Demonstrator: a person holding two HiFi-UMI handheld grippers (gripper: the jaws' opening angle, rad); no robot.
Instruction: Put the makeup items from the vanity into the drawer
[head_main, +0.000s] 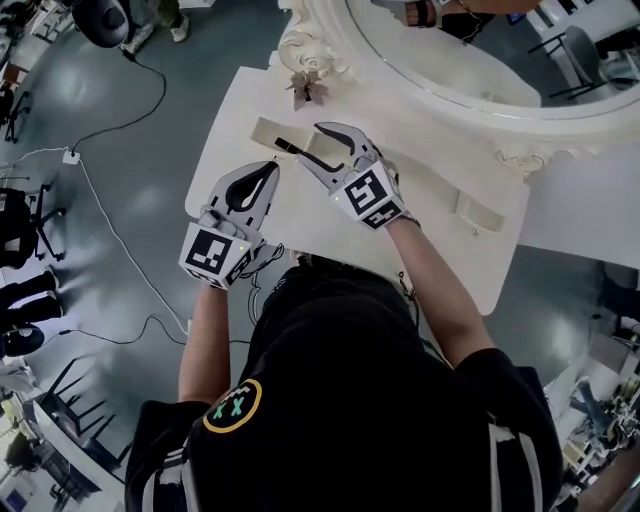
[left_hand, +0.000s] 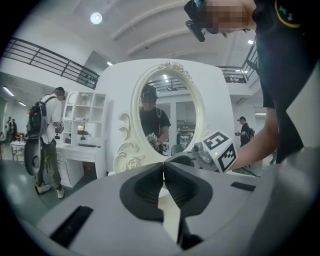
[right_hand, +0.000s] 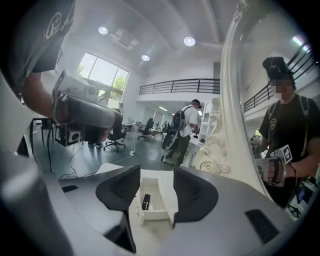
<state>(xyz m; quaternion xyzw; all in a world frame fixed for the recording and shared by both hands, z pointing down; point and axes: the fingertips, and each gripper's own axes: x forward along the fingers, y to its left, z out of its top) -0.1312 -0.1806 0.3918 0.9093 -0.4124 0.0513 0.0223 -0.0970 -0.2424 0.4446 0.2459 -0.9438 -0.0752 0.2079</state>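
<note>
Stands at a white surface (head_main: 235, 110) below an oval mirror (head_main: 450, 60), a claw in each hand. Holds the right claw (head_main: 308, 146) low over a small open drawer (head_main: 262, 132) set on the surface's back left part, near the mirror frame. In the right gripper view, that claw (right_hand: 156, 181) spread, pads clear of everything, nothing pinched. Beyond the gap, inside the drawer (right_hand: 159, 212), a dark tube (right_hand: 145, 201) lying lengthwise by the left wall, apart from both pads. Holds the left claw (head_main: 268, 172) just beside the right one, nearer the front edge, above bare surface. In the left gripper view, tips (left_hand: 163, 166) pressed together with nothing between them. Past those tips, the right claw's marker cube (left_hand: 220, 150) and the mirror (left_hand: 165, 110), with a reflected person in dark clothes. Farther left in the room, a person with a backpack (left_hand: 47, 135) beside a white shelf unit (left_hand: 82, 115). Toward the surface's right end, a second pale box (head_main: 478, 212), contents not readable.
</note>
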